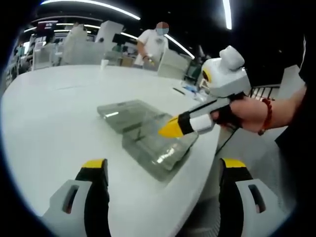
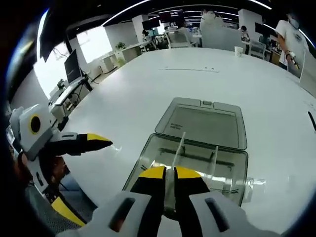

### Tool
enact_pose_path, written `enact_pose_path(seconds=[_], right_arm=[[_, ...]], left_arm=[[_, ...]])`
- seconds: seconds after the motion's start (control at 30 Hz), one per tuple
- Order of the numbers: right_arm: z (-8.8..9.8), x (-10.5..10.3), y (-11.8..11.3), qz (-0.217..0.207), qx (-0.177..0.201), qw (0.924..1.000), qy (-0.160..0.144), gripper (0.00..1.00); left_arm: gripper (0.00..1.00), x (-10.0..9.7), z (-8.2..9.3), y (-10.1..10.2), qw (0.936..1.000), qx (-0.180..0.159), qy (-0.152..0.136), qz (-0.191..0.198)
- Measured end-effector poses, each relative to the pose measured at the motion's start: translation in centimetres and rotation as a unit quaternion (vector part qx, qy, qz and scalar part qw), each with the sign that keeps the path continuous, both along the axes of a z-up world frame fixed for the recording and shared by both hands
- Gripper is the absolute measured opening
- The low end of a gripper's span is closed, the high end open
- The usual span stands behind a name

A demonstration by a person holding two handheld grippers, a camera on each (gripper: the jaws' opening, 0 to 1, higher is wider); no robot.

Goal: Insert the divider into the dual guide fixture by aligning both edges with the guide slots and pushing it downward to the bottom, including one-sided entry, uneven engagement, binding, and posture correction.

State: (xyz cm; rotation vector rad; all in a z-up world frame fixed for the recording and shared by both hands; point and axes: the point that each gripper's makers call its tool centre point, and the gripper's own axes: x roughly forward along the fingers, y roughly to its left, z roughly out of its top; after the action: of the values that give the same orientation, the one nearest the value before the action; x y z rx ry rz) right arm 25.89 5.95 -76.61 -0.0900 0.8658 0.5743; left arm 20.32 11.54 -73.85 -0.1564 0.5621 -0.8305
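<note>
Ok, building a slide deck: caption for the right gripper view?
Right tool shut on the divider over the clear box, lid open.

Bare white table (image 2: 148,84) lies open all around the clear box (image 2: 197,163), so approach is free from every side. Its hinged lid (image 2: 205,123) lies flat behind it. Inside, upright dividers (image 2: 178,148) split the tray, narrowing room for jaws.
</note>
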Motion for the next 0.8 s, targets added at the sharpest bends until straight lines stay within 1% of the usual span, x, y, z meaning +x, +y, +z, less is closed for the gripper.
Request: enact_pose_path(seconds=[0.27,0.37,0.57,0.73,0.77,0.8], right_arm=[[-0.4,0.0,0.2,0.018,-0.021,0.9996,-0.005,0.01],[-0.4,0.0,0.2,0.035,-0.034,0.9987,-0.012,0.01],[-0.9,0.0,0.3,0.038,-0.036,0.9986,-0.006,0.02],[-1.6,0.0,0.3,0.046,-0.045,0.9979,-0.001,0.02],[-1.6,0.0,0.3,0.046,-0.045,0.9979,0.0,0.02],[-1.7,-0.1,0.3,0.044,-0.044,0.9981,0.002,0.02]], left_arm=[[0.91,0.0,0.1,-0.1,1.0,-0.002,0.001,0.001],[0.91,0.0,0.1,0.0,1.0,-0.003,0.0,0.002],[0.91,0.0,0.1,0.0,1.0,-0.003,0.002,0.002],[0.91,0.0,0.2,0.1,0.9999,-0.01,0.004,0.008],[0.91,0.0,0.2,0.1,0.9999,-0.008,0.004,0.008],[0.91,-0.2,0.0,0.2,1.0,0.004,0.004,0.004]])
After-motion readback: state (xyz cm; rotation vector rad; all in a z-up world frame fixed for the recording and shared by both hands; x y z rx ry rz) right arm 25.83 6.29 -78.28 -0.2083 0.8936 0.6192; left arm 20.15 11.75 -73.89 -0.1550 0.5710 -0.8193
